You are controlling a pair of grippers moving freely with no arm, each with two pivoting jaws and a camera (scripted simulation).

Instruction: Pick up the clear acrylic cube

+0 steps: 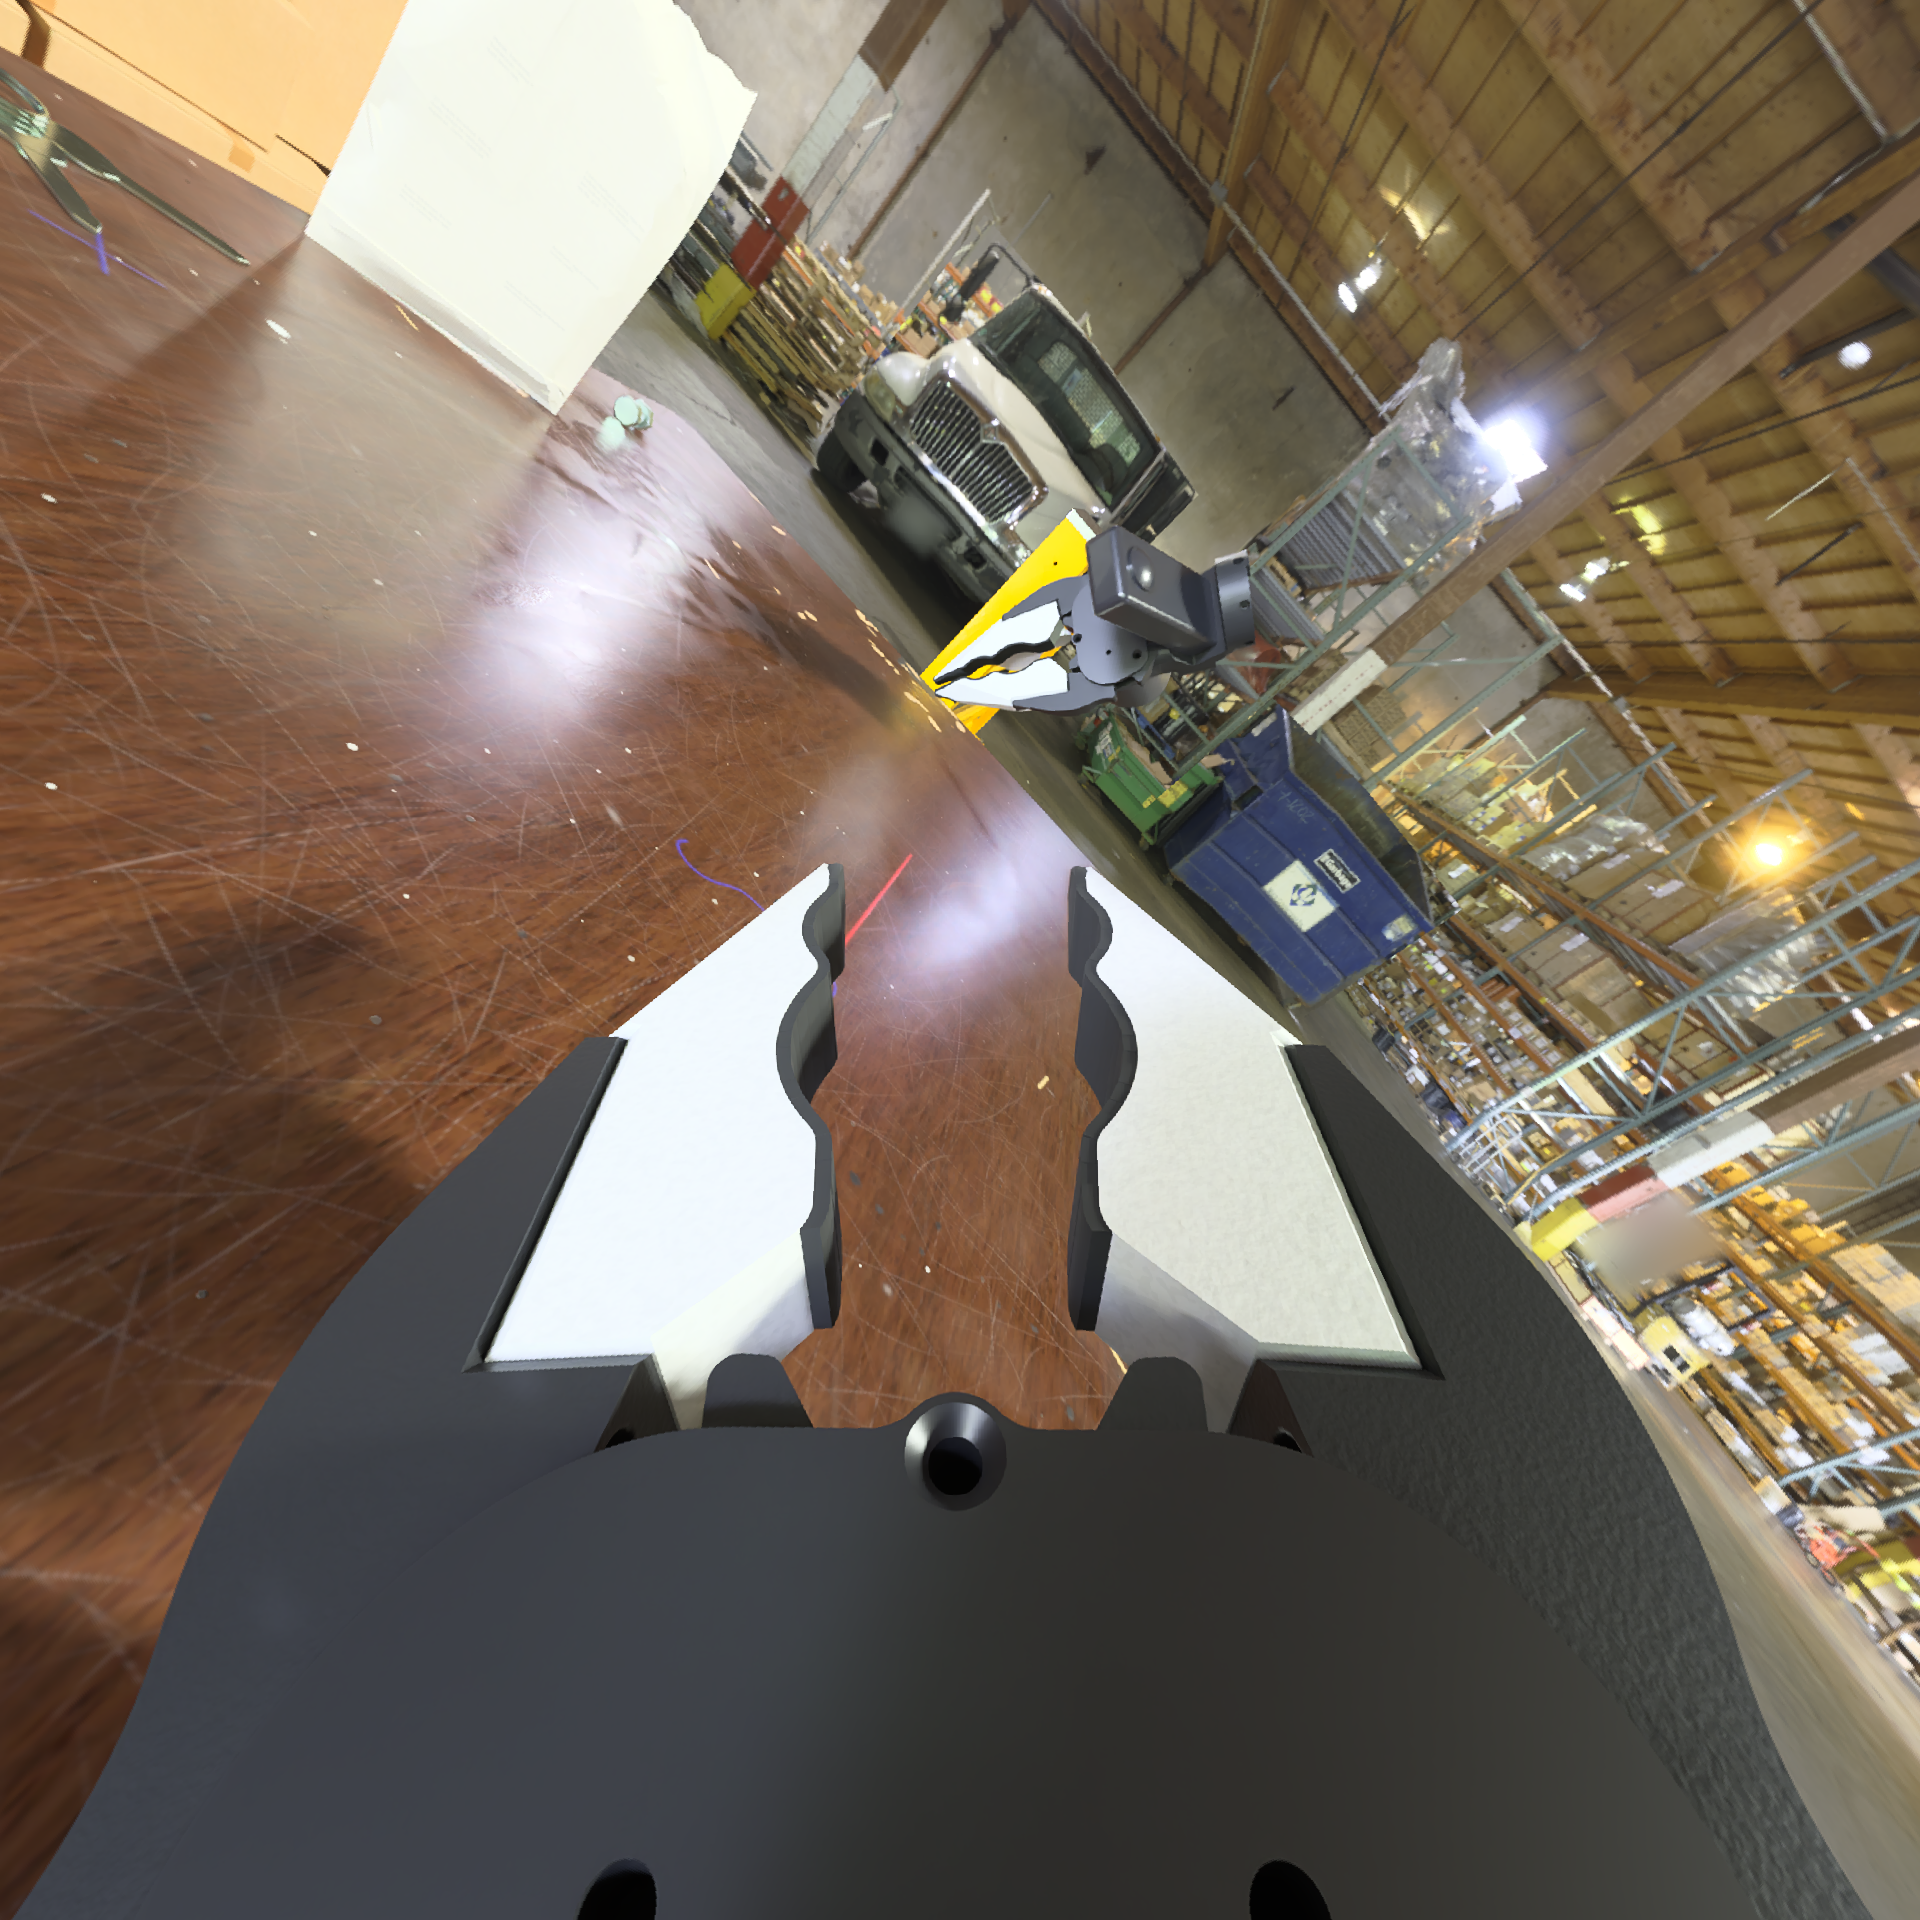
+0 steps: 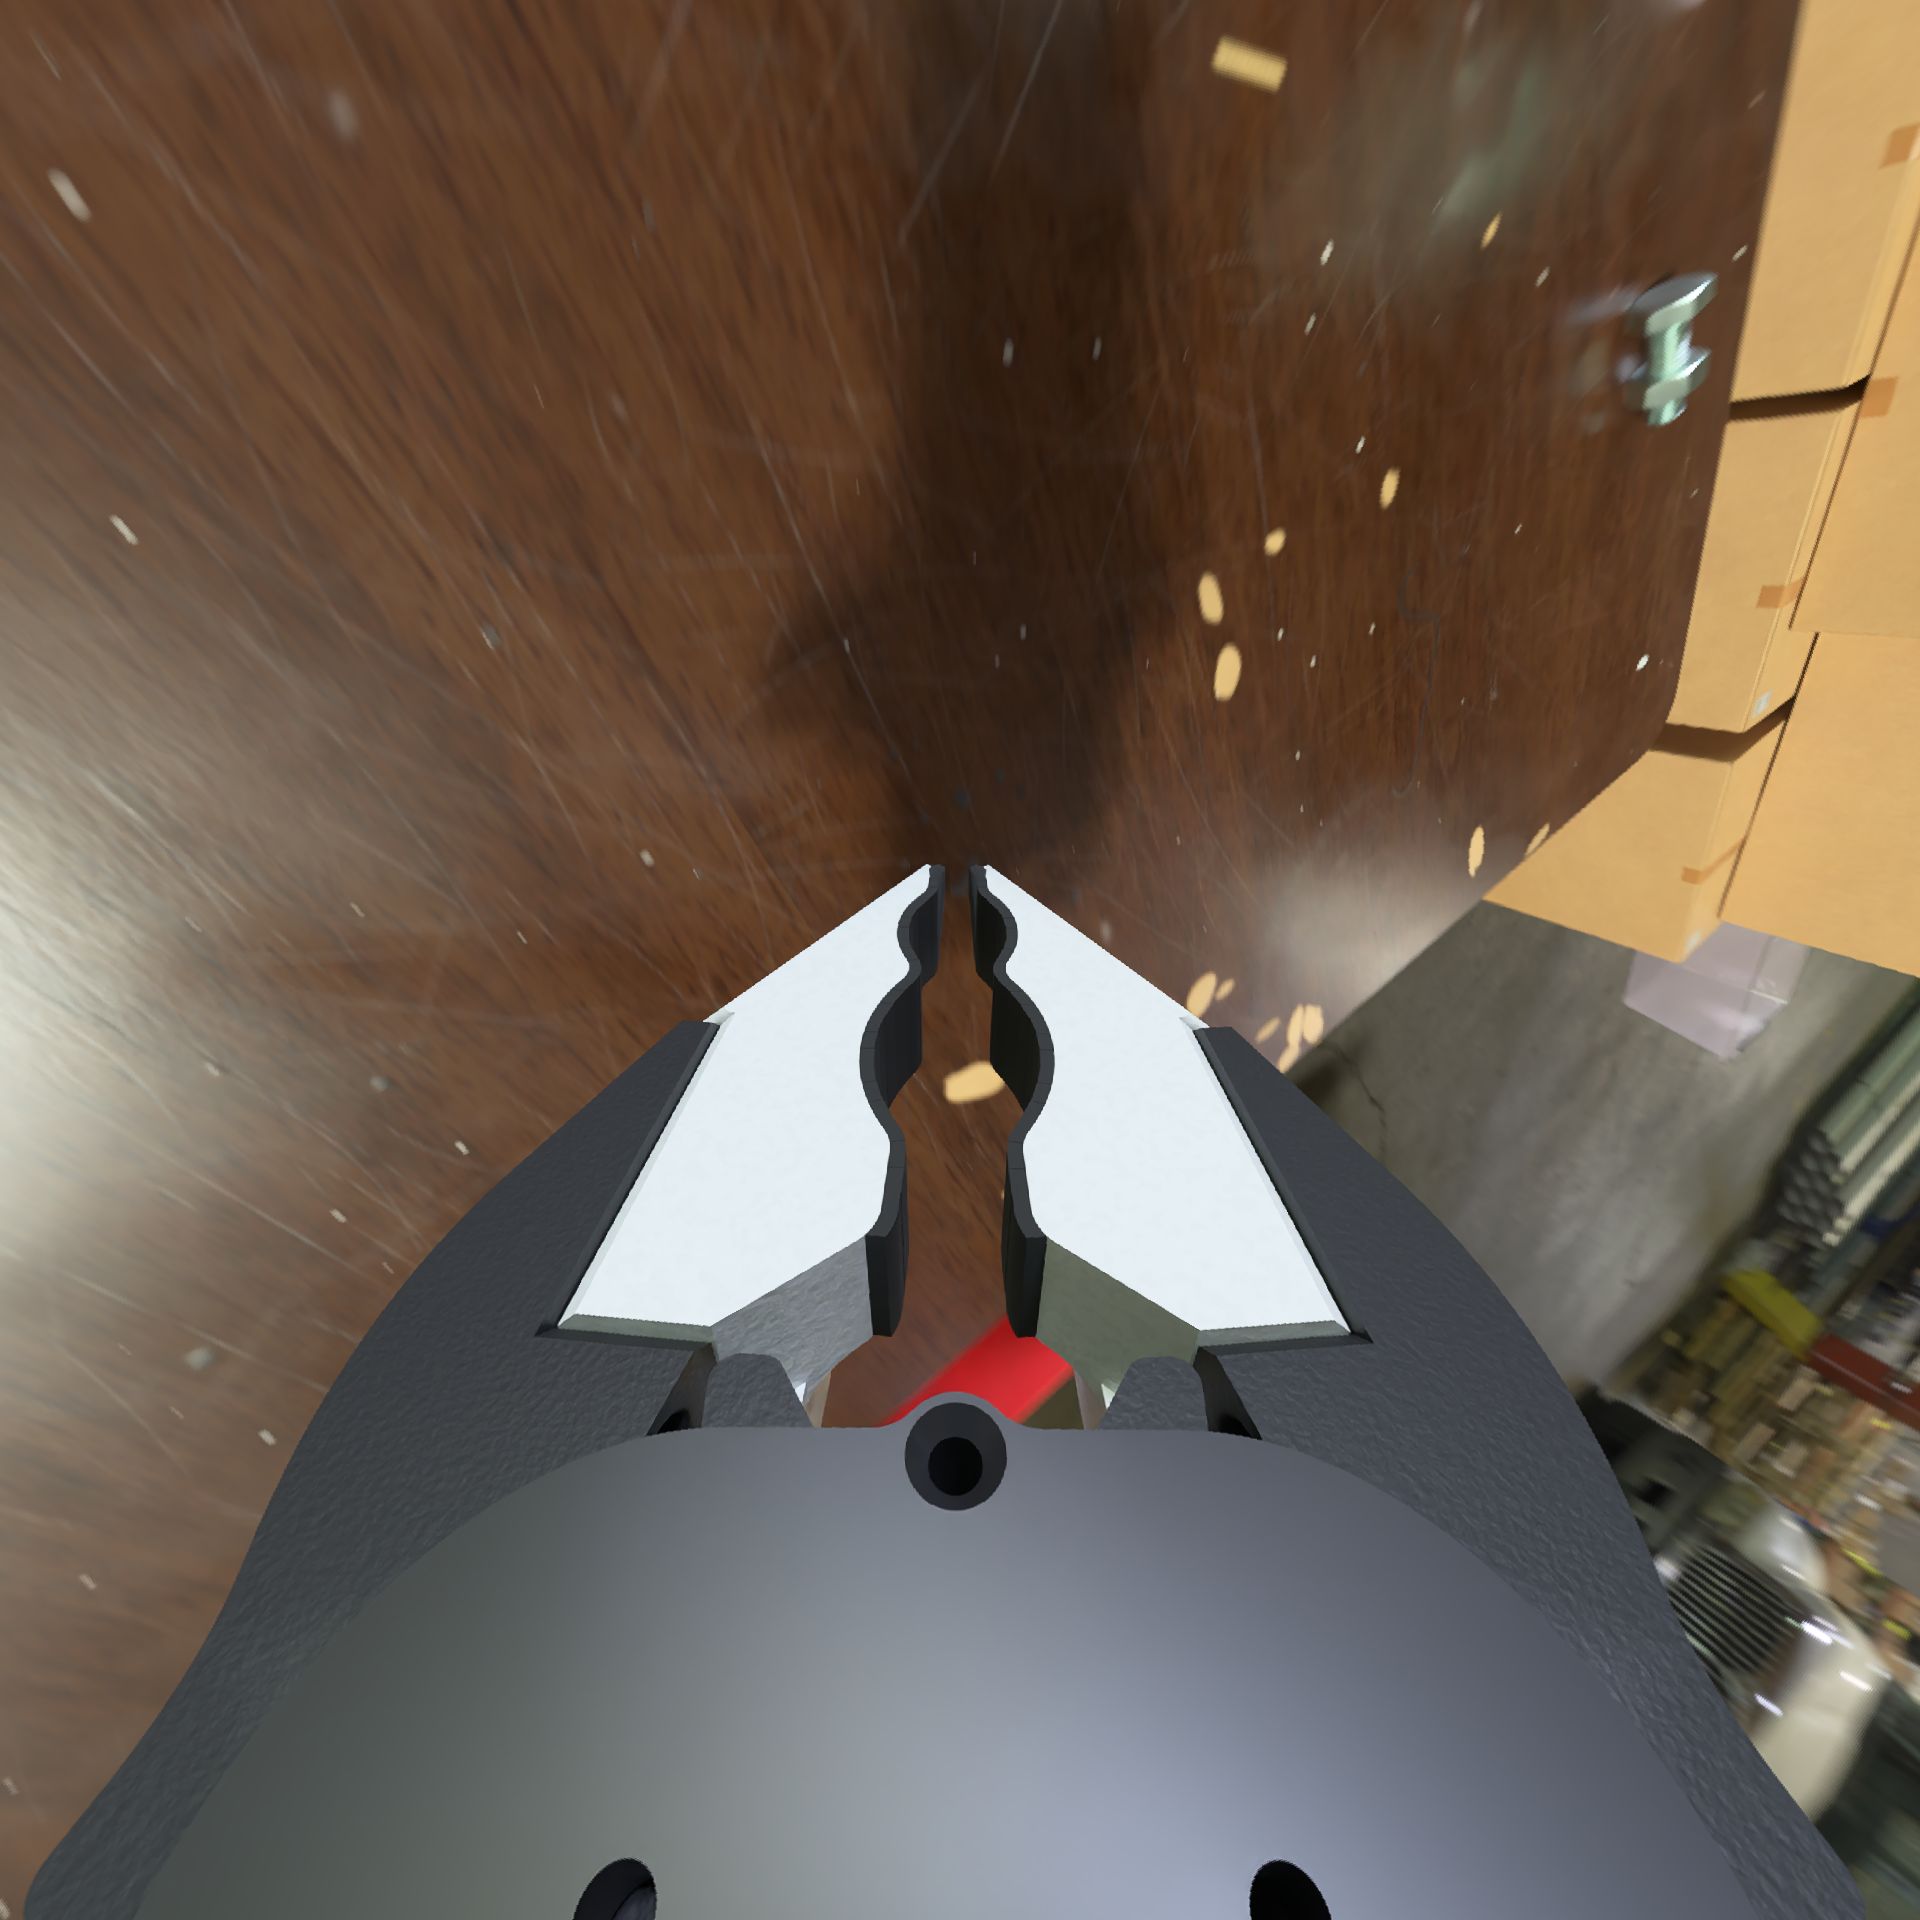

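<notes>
Left wrist view: left gripper [image 1: 956, 883] released, jaws wide apart over a scratched brown table [image 1: 312, 727], bare wood and nothing else between the fingers [image 1: 821, 1039]. Cardboard box [image 1: 156, 83] at the table's far corner, well apart from the gripper; a white box [image 1: 520, 177] just beside it, nearer the table's edge. Glassy green-tinted utensils [image 1: 62, 156] lying flat near the cardboard box, on its other side from the white box. Two small pale-green discs [image 1: 627, 421] just past the white box's near corner. Right gripper [image 1: 997, 665] farther still from the cardboard box, at the table's edge, in front of a yellow panel [image 1: 1029, 582]. Warehouse beyond, with a truck [image 1: 997, 436] and a blue bin [image 1: 1299, 883]. No sign of the cube in this view. Right wrist view: right gripper [image 2: 954, 873] clenched almost tip to tip, only a thin slit left, grasping nothing. Tips pointed down at the table [image 2: 520, 520]. Red strip [image 2: 987, 1371] visible under the finger bases. Cardboard box [image 2: 1818, 520] stacked along the table's edge, well apart from the gripper. Metal bolt [image 2: 1673, 343] lying just beside the box on the wood. Cube [image 2: 1704, 987] faint and translucent, just beside the box's low edge, seen against grey concrete floor [image 2: 1507, 1143]; impossible to tell what it rests on. Well apart from both grippers, untouched.
</notes>
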